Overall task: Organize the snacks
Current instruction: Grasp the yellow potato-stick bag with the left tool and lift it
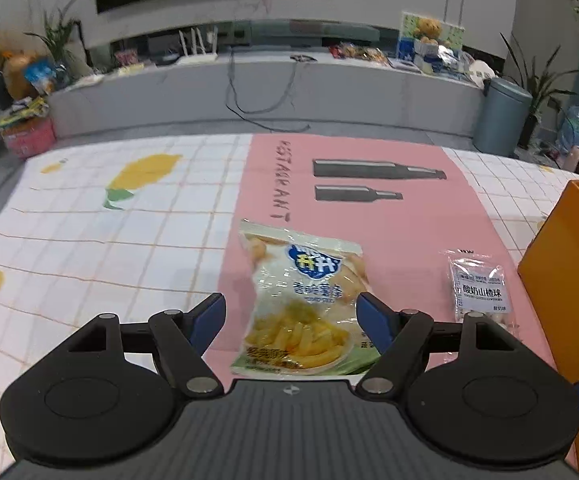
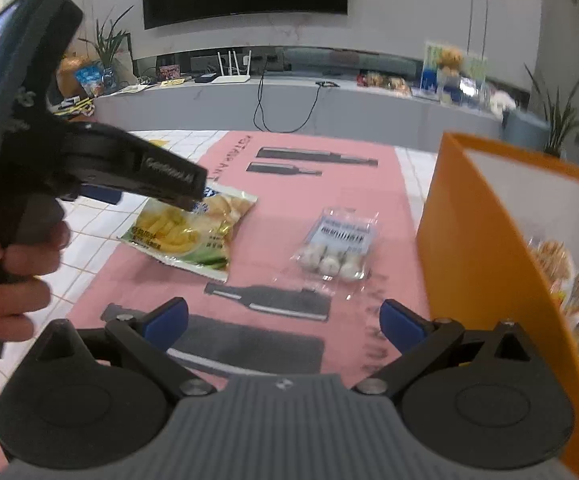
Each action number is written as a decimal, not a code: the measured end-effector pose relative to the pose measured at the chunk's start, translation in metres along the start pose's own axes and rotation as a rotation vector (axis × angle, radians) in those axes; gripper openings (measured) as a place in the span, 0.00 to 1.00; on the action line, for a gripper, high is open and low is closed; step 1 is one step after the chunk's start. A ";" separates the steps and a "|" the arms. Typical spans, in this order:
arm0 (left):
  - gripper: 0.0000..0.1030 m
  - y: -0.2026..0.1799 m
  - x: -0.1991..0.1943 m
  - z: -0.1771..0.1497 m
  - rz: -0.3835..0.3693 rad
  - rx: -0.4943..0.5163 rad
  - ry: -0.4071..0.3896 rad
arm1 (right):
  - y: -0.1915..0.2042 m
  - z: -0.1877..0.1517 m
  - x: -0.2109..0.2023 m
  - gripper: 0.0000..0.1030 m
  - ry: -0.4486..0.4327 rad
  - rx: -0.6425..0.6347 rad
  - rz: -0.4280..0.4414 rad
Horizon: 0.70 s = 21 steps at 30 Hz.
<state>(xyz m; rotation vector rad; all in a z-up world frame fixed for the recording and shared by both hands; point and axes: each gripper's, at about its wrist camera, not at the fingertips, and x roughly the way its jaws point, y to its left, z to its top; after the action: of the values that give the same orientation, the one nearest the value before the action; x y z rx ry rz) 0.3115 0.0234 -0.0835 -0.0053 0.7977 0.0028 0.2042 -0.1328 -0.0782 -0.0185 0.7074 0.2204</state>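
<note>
On the pink strip of a checked tablecloth [image 1: 89, 232], seen from the left wrist, the left gripper [image 1: 290, 316] hangs with jaws spread wide, its blue fingertips [image 1: 209, 318] flanking the near half of a chip bag [image 1: 305, 300] without touching it. A small clear packet [image 1: 479, 286] lies to the right, near an orange box [image 1: 565, 280] that the frame's right edge cuts off. Open cloth stretches left and far toward the table's far edge. From the right wrist, the right gripper [image 2: 283, 324] is likewise wide open and empty above printed bottle shapes, the clear packet [image 2: 337, 246] just beyond it. At left the left gripper [image 2: 161, 180] overlaps the chip bag's [image 2: 185, 232] far end, hiding its logo. The box's [image 2: 485, 248] wall fills the right side; its contents are blurred.
</note>
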 end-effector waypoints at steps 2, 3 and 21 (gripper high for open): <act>0.85 -0.003 0.008 0.001 -0.006 0.008 0.012 | 0.000 -0.001 0.003 0.97 0.004 0.009 0.002; 0.85 -0.005 0.012 0.001 -0.010 0.012 0.016 | 0.000 -0.002 0.003 0.97 0.006 0.012 0.003; 0.95 -0.011 0.056 0.010 -0.098 -0.062 0.142 | -0.006 0.001 0.002 0.96 0.004 0.055 -0.014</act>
<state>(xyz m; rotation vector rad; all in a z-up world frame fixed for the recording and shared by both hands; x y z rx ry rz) 0.3576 0.0122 -0.1164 -0.1037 0.9382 -0.0662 0.2077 -0.1382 -0.0791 0.0288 0.7172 0.1878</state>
